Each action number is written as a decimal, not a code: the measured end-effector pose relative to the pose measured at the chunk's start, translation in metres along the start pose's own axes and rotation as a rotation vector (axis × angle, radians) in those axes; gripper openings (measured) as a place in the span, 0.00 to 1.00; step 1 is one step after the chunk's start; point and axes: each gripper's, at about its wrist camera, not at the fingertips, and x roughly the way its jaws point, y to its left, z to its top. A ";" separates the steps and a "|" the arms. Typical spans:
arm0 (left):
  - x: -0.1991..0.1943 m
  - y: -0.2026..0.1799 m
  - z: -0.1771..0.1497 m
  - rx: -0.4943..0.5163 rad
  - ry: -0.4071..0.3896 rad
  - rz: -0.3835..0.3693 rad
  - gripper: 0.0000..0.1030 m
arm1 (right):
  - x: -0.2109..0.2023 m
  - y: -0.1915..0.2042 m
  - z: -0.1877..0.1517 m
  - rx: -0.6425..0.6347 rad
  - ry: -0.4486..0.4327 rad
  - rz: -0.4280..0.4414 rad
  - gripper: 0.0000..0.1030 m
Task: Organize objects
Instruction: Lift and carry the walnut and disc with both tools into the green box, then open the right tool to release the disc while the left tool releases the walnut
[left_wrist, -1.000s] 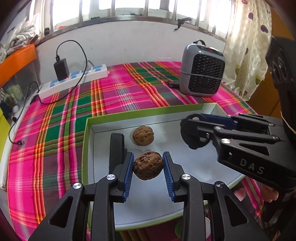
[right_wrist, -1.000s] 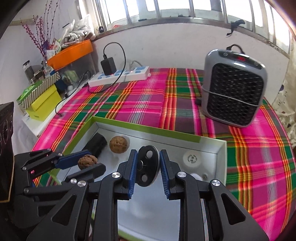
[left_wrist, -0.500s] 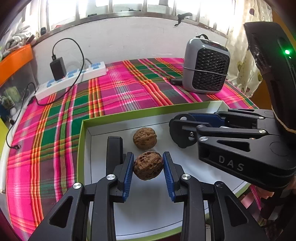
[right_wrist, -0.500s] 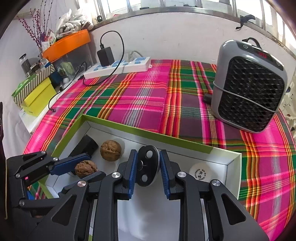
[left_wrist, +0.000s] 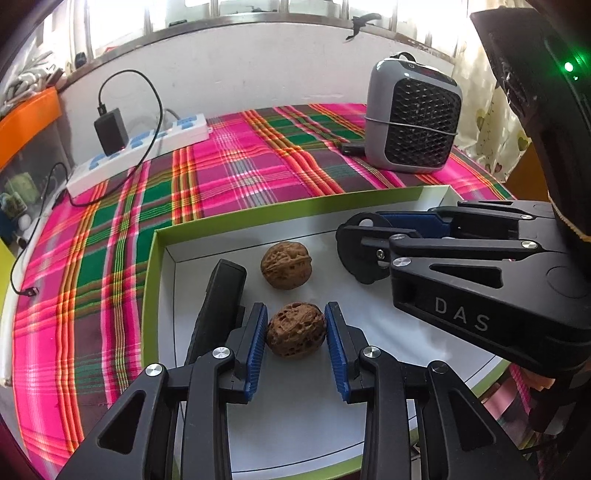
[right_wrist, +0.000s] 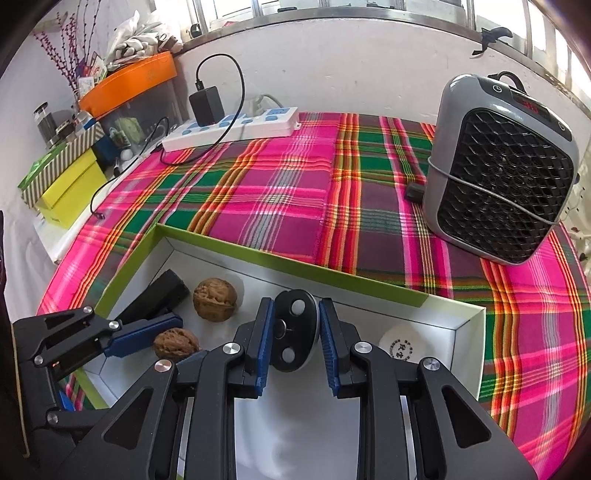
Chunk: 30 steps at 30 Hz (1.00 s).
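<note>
My left gripper (left_wrist: 296, 334) is shut on a brown walnut (left_wrist: 296, 335), held over the white floor of a green-rimmed box (left_wrist: 229, 218). A second walnut (left_wrist: 286, 264) lies in the box just beyond it, and a black bar-shaped object (left_wrist: 218, 302) lies along the box's left wall. My right gripper (right_wrist: 295, 336) is shut on a black oval piece with white dots (right_wrist: 293, 334), also over the box (right_wrist: 373, 286). In the right wrist view the left gripper (right_wrist: 173, 338) with its walnut (right_wrist: 176, 344) shows at lower left, near the loose walnut (right_wrist: 215, 300).
A white round disc (right_wrist: 400, 345) lies in the box's right corner. On the plaid tablecloth (right_wrist: 280, 192) stand a grey fan heater (right_wrist: 498, 170) and a white power strip (right_wrist: 232, 127) with a black adapter. Yellow and striped boxes (right_wrist: 62, 181) sit off the table's left.
Both grippers have shifted slightly over the box, the right one coming closer in the left wrist view. Each grip holds as before.
</note>
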 end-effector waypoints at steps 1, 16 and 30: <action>0.000 0.000 0.000 0.000 0.000 0.000 0.29 | 0.001 0.000 0.000 0.001 0.001 -0.001 0.25; 0.001 -0.001 0.000 0.001 0.004 0.002 0.29 | 0.000 0.002 0.000 -0.008 0.004 -0.013 0.25; -0.002 -0.002 -0.001 -0.001 -0.005 -0.005 0.34 | -0.005 0.004 -0.002 -0.004 -0.014 -0.044 0.40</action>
